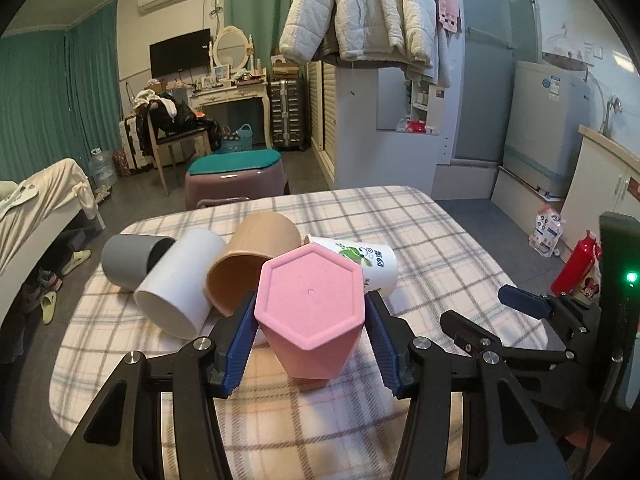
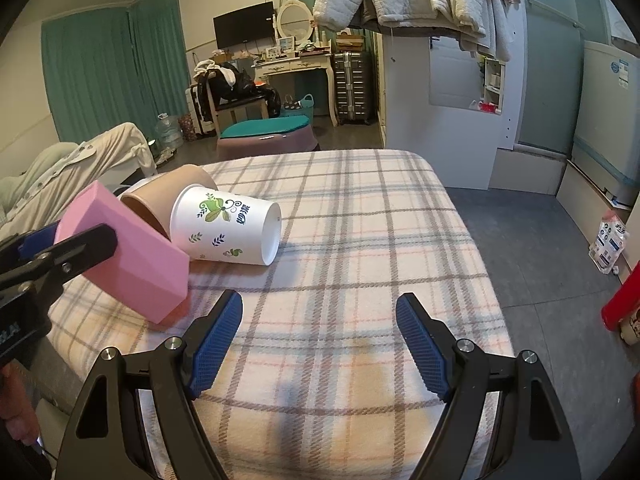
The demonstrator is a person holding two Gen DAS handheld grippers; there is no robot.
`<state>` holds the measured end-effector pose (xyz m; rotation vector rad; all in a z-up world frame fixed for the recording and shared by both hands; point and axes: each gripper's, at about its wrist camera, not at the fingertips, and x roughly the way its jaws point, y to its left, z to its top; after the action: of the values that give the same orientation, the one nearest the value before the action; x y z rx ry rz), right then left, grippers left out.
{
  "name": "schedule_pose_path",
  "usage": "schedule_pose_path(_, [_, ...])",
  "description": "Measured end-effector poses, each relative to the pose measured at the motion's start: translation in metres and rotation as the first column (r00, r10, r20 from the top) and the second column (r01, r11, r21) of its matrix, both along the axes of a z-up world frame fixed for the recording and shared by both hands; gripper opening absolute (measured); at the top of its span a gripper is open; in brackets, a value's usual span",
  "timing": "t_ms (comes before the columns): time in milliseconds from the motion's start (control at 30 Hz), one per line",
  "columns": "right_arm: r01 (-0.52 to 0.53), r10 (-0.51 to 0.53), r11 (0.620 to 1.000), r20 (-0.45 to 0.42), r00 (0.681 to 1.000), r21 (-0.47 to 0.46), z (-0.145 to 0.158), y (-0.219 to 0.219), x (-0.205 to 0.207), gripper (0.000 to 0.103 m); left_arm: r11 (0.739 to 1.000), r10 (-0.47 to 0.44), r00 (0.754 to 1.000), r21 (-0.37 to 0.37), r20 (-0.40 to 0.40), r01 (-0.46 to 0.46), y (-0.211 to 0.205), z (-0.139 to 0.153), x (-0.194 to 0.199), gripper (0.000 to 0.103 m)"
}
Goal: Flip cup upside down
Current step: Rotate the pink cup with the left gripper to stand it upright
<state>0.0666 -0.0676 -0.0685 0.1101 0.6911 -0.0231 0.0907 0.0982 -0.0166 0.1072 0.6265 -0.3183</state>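
Here the left tool (image 1: 310,312) clenches the pink hexagonal cup (image 1: 310,304), tilted base-up, its rim seemingly touching the plaid-covered desk (image 2: 360,240) at the near left. The right tool (image 2: 320,332) hangs released, well apart from the printed white cup (image 2: 224,228).

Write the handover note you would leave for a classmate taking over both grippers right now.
Left gripper: shut on the pink hexagonal cup, tilted, base up, lower edge at the plaid cloth.
Right gripper: open, holding nothing, over the cloth.
Lying on their sides: grey cup, white cup, tan cup, printed paper cup.
Done: pink cup nearly inverted.
Left: stand it rim-down and release; the other four are not flipped.
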Motion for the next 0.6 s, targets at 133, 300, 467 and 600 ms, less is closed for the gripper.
schedule_pose_path(133, [0.010, -0.010, 1.000, -0.003, 1.000, -0.001, -0.001, -0.003, 0.000, 0.079, 1.000, -0.018, 0.998, -0.006, -0.058, 0.017, -0.007, -0.010, 0.013, 0.054])
schedule_pose_path(300, [0.018, -0.018, 1.000, -0.013, 1.000, 0.001, -0.002, -0.005, 0.001, 0.079, 1.000, -0.020, 0.997, 0.000, -0.075, 0.020, -0.009, -0.016, 0.023, 0.054])
schedule_pose_path(467, [0.020, -0.020, 1.000, -0.015, 1.000, -0.002, -0.001, -0.005, 0.002, 0.079, 1.000, -0.005, 0.998, 0.007, -0.060, 0.006, -0.009, -0.015, 0.027, 0.060])
schedule_pose_path(600, [0.027, -0.027, 1.000, -0.017, 1.000, -0.004, -0.001, -0.005, 0.002, 0.079, 1.000, 0.008, 0.999, 0.018, -0.036, -0.008, -0.006, -0.013, 0.025, 0.079])
